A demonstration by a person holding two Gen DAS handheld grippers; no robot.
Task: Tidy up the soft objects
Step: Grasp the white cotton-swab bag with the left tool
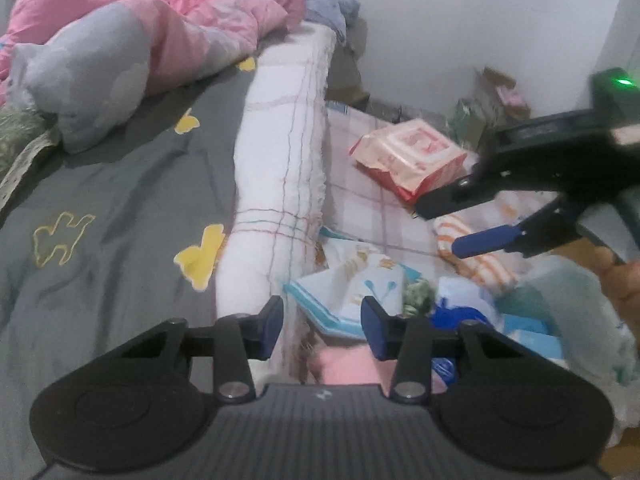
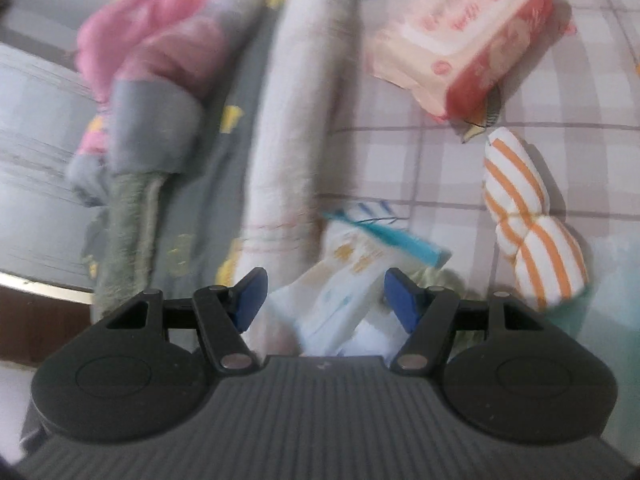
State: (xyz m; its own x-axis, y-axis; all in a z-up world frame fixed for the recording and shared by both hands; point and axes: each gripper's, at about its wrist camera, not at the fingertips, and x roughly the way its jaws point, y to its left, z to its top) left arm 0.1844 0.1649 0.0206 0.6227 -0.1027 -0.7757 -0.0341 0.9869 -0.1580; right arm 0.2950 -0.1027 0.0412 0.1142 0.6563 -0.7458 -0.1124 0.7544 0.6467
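My left gripper [image 1: 322, 326] is open and empty above a white and light-blue folded cloth [image 1: 352, 292] and a pink soft item [image 1: 344, 366]. My right gripper [image 2: 326, 298] is open, its jaws either side of the same white and blue cloth [image 2: 348, 276] without closing on it. In the left wrist view the right gripper [image 1: 436, 224] hovers over an orange-striped rolled cloth [image 1: 476, 256]. That striped cloth [image 2: 528, 220] lies to the right in the right wrist view. A red and white soft pack [image 1: 412, 156] [image 2: 468, 36] lies on the checked sheet.
A long white rolled blanket [image 1: 280, 168] [image 2: 300, 120] runs down the middle. A grey quilt with yellow shapes [image 1: 120, 208] and a pink and grey duvet [image 1: 132, 36] lie left. A translucent bag [image 1: 568, 320] with blue items sits right. Boxes [image 1: 492, 96] stand by the wall.
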